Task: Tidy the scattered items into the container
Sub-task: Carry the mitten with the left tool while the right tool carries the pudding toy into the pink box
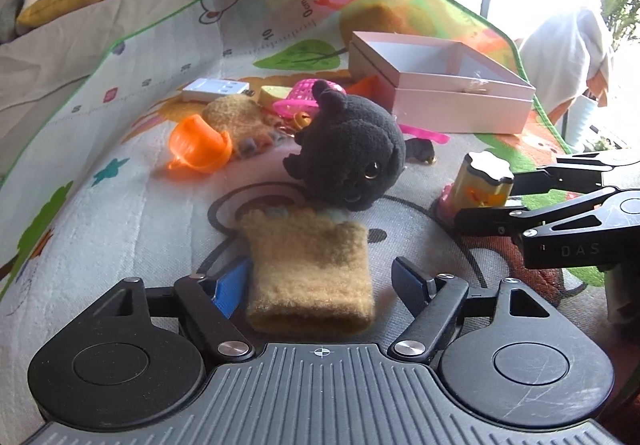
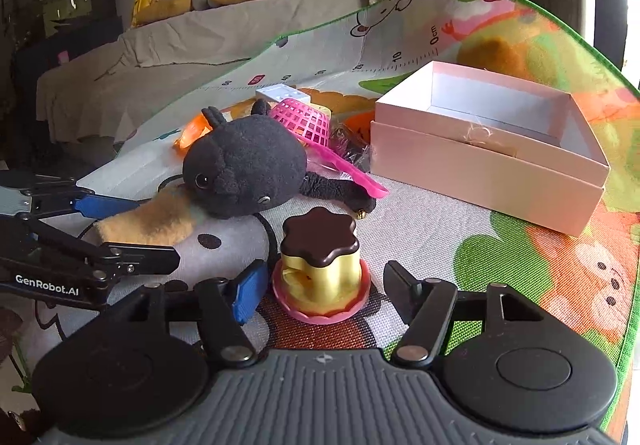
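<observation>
The left gripper (image 1: 320,285) was seen spread wide, its fingers set either side of a tan fuzzy mitten (image 1: 310,273) lying flat on the mat (image 1: 120,205); no finger was seen pressing the knit. Just beyond the mitten's far edge a black plush (image 1: 348,149) — round, soft, glass-eyed — was resting on its side.

The right gripper (image 2: 324,285) was likewise held wide, a toy pudding (image 2: 320,265) standing upright between its fingers with a gap left on each side. The pudding was made of glossy yellow plastic, capped by a dark scalloped top and seated on a frilled pink base.

The pink box (image 2: 492,149) — smooth card, rectangular, lidless, white inside — was placed at the mat's far right, close to the green-bound edge. A stretch of bare woven mat was left between the pudding and the box's near wall.

Further back a pink mesh basket (image 2: 304,121) was tipped on its side, a ribbed orange scoop (image 1: 200,145) lay overturned, and a white block (image 1: 216,89) was set flat, all crowded together left of the box.
</observation>
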The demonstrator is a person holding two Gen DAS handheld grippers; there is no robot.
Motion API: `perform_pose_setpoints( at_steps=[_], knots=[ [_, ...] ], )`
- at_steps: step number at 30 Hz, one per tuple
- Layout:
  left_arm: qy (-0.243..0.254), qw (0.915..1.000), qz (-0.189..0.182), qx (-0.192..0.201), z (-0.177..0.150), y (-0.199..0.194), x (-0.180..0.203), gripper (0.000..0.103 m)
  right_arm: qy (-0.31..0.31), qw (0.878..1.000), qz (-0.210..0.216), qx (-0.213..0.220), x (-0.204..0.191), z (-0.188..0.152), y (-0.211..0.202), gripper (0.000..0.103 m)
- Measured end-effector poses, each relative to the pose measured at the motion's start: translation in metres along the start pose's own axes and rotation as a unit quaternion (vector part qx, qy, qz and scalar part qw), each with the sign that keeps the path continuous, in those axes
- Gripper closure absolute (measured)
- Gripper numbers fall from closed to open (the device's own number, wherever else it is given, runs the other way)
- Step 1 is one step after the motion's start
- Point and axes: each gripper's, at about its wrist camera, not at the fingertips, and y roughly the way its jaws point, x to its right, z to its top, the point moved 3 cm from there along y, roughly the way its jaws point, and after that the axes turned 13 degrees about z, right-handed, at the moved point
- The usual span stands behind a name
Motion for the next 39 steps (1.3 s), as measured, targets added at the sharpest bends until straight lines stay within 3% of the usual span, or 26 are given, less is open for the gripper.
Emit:
perform_pose_setpoints(
  at_steps=[3, 10, 14, 20, 22, 27, 35, 39],
  knots=[
    [0.004, 1.0, 0.003, 0.006, 0.002, 0.001, 0.001, 0.038, 0.003, 1.0, -0.001, 0.001, 0.001, 0.0, 0.0, 0.037],
    [0.032, 0.9964, -0.078, 0.012, -0.005, -0.017, 0.014, 0.037, 0.004, 1.0, -0.001, 0.0, 0.002, 0.0, 0.0, 0.035],
    [0.032, 0.997, -0.069, 0.014, -0.006, -0.018, 0.016, 0.024, 0.003, 1.0, -0.001, -0.008, 0.001, 0.0, 0.002, 0.035],
    [0.027, 0.9974, -0.066, 0.009, -0.007, -0.015, 0.015, 0.018, -0.001, 1.0, -0.003, -0.016, 0.0, 0.001, 0.006, 0.034],
    [0.027, 0.9974, -0.067, 0.008, -0.008, -0.015, 0.016, 0.017, -0.003, 1.0, -0.008, -0.016, 0.0, 0.0, 0.006, 0.039],
    [0.024, 0.9974, -0.068, 0.008, -0.009, -0.015, 0.015, 0.016, -0.017, 1.0, -0.01, -0.016, -0.005, 0.0, 0.006, 0.047],
    [0.028, 0.9975, -0.064, 0.01, -0.008, -0.016, 0.016, 0.016, -0.022, 1.0, -0.013, -0.016, -0.006, 0.0, 0.007, 0.047],
    [0.03, 0.9978, -0.058, 0.008, -0.008, -0.015, 0.016, 0.026, -0.022, 1.0, -0.013, -0.016, -0.007, 0.0, 0.007, 0.047]
  ],
)
